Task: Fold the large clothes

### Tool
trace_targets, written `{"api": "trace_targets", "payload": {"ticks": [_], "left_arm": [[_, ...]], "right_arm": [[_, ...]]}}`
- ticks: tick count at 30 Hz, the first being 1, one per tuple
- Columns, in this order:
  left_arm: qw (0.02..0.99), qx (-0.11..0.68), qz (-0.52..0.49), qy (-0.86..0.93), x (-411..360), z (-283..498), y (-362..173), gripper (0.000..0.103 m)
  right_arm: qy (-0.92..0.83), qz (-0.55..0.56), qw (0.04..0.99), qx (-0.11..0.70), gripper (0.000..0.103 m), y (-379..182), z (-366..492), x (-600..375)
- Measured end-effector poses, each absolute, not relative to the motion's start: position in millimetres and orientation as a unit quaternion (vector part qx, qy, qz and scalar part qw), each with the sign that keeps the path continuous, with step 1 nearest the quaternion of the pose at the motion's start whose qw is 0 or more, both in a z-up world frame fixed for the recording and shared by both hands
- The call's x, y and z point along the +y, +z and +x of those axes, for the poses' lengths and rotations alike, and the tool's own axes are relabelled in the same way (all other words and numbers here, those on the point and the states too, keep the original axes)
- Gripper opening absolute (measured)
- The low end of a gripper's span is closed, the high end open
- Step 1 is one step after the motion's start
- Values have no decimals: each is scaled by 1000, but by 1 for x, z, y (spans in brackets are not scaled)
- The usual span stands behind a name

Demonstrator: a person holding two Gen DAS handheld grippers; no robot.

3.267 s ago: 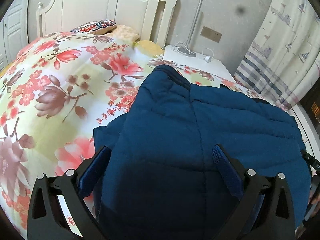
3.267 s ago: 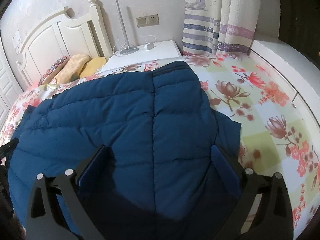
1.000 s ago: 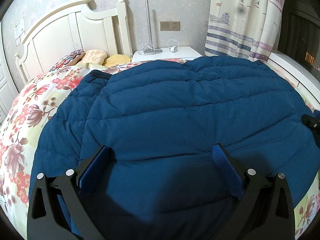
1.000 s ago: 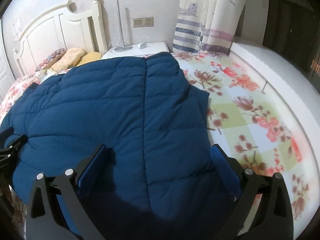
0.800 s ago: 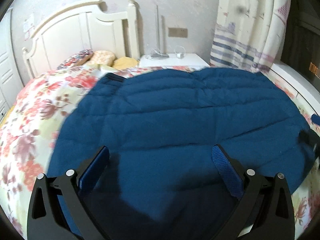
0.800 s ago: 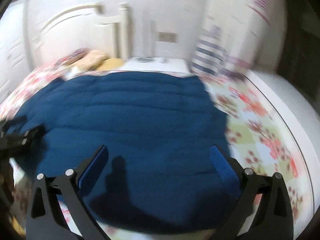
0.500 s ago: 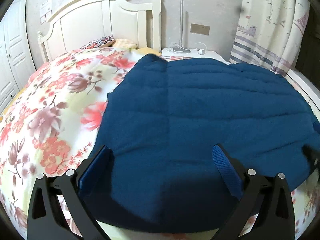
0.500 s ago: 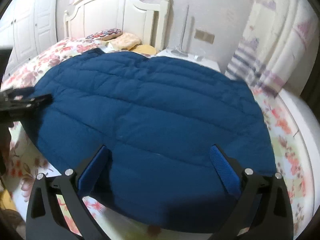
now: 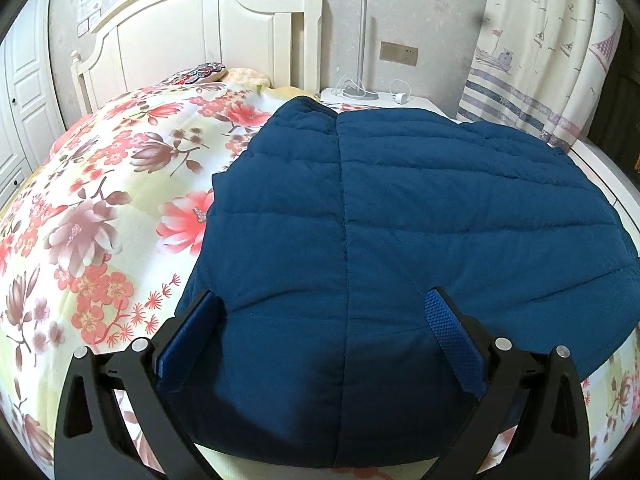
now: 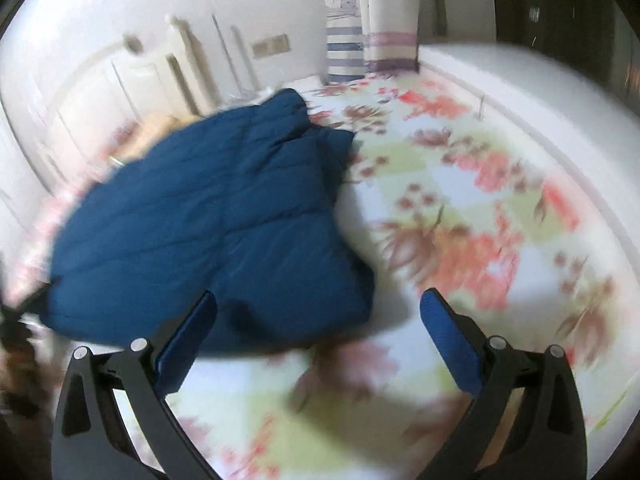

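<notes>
A dark blue quilted coat (image 9: 400, 208) lies spread, seemingly flat, on the floral bed (image 9: 100, 216), below the headboard (image 9: 200, 32).

Matt quilted cloth jacket (image 9: 400, 208)

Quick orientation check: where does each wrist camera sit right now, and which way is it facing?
Left wrist: rides the left tool, low over the blue padded jacket, facing the headboard; both open fingers show.
Right wrist: rides the right tool, blurred by motion, over the floral bedspread beside the jacket, facing the curtain; both open fingers show.
Shared: jacket, bedspread, headboard, curtain.
</notes>
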State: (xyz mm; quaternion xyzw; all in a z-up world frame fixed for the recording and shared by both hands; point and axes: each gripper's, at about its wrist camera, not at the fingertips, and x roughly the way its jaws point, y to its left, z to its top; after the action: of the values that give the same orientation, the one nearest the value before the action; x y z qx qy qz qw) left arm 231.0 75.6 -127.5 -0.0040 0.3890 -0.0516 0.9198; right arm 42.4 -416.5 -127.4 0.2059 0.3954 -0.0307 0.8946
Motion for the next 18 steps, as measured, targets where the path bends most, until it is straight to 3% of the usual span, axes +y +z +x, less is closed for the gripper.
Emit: {"api": "trace_targets", "payload": {"ticks": [7,16,18], "left_arm": [[920,389,-3,-51,76,230,-128,99],[919,392,1,-47,74,232,-128,99],[919,393,0,-47,75,233,-129,99]], "right_arm": [[52,289,870,396,99,-146,42,-403],[37,375,853,361,95,-154,143,-380],[30,382,854,351,65,-157,147,-377]]}}
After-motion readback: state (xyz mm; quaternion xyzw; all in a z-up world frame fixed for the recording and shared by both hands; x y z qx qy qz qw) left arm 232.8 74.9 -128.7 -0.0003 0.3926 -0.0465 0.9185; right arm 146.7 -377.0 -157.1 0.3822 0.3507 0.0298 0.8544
